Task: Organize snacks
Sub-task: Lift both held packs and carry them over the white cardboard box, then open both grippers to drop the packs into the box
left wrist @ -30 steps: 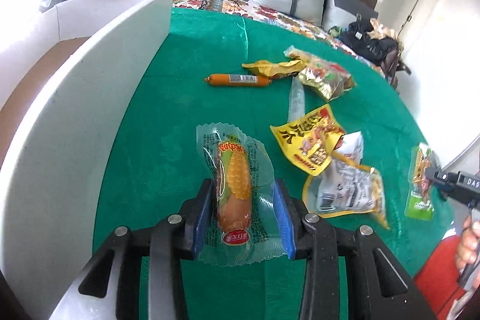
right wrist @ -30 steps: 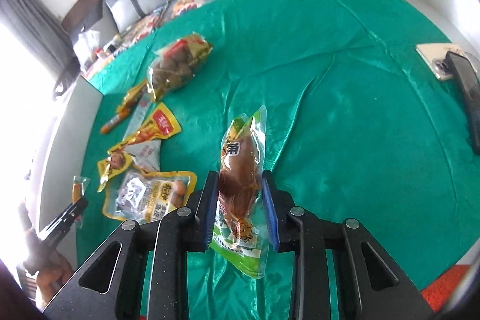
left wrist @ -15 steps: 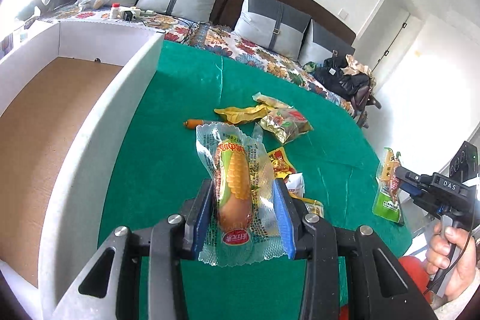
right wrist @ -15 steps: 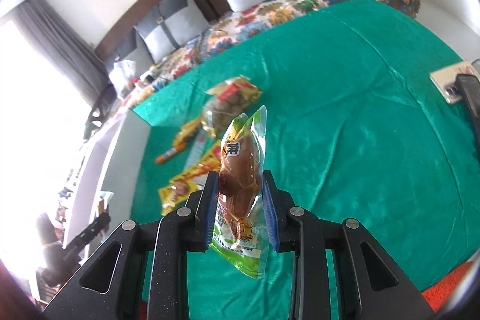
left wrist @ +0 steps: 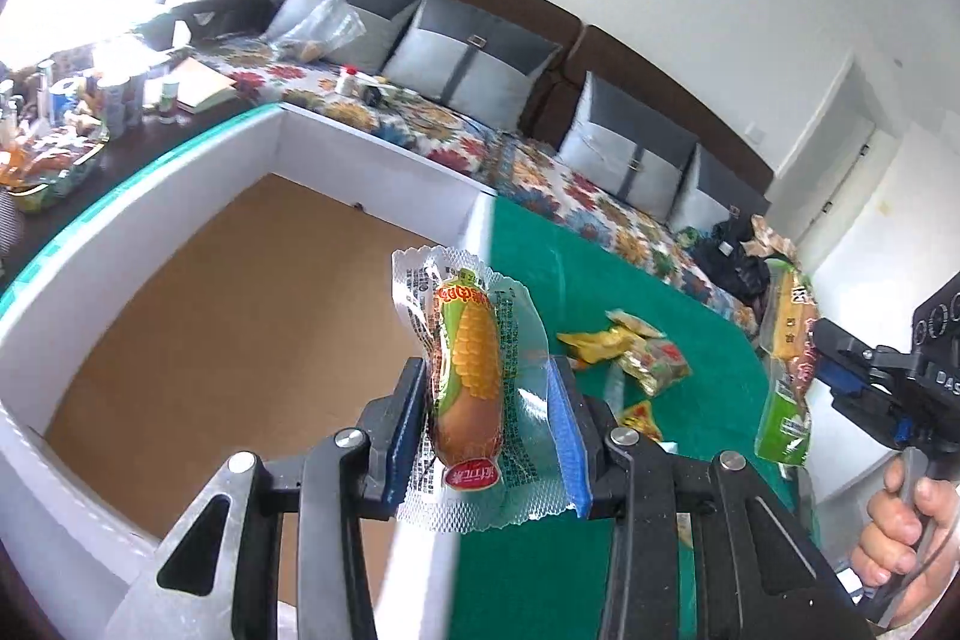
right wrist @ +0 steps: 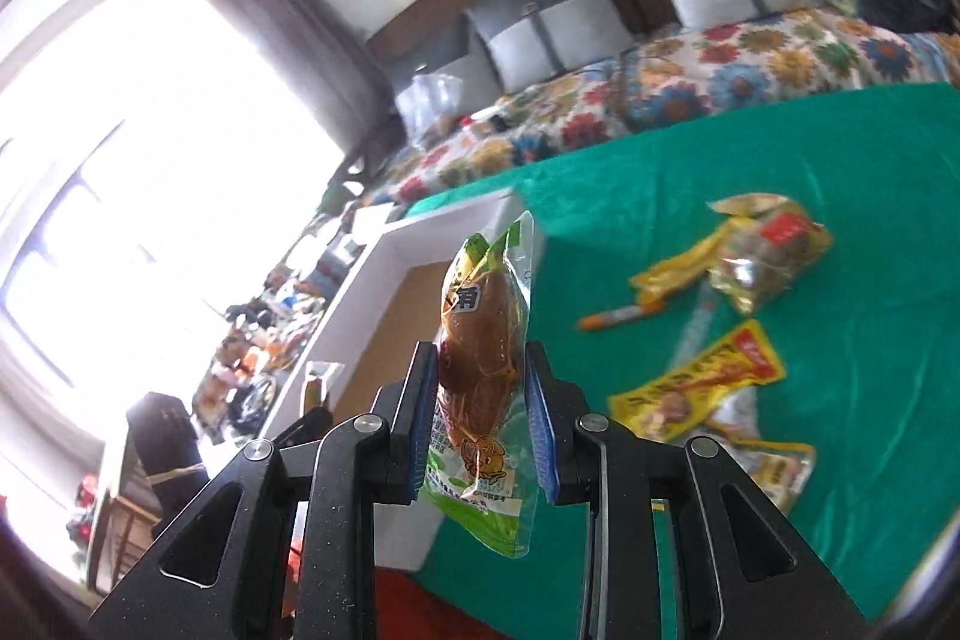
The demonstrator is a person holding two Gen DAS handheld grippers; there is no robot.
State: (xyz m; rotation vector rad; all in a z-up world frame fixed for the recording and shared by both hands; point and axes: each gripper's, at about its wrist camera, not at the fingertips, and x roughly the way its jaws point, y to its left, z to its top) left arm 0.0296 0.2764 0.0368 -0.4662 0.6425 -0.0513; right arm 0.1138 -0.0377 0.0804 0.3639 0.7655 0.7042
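Observation:
My left gripper [left wrist: 489,421] is shut on a clear pack of corn [left wrist: 471,376] and holds it in the air above the right wall of a white box [left wrist: 372,148] with a brown floor. My right gripper [right wrist: 480,421] is shut on a green pack with a brown snack [right wrist: 483,388], held in the air near the box [right wrist: 447,214]. The right gripper with its pack [left wrist: 786,376] shows at the right of the left wrist view. Several snack packs lie on the green tablecloth [right wrist: 810,184]: yellow packs [right wrist: 702,382], a shiny bag [right wrist: 771,259] and an orange sausage [right wrist: 618,315].
A sofa with grey cushions [left wrist: 480,64] and a floral cover stands behind the table. A side table with bottles and clutter [left wrist: 66,112] is at the left by the bright window. A dark bag [left wrist: 729,268] lies on the sofa's right end.
Both grippers have lifted their packs off the table and swung left toward the white box. The left one now hangs over the box's wall.

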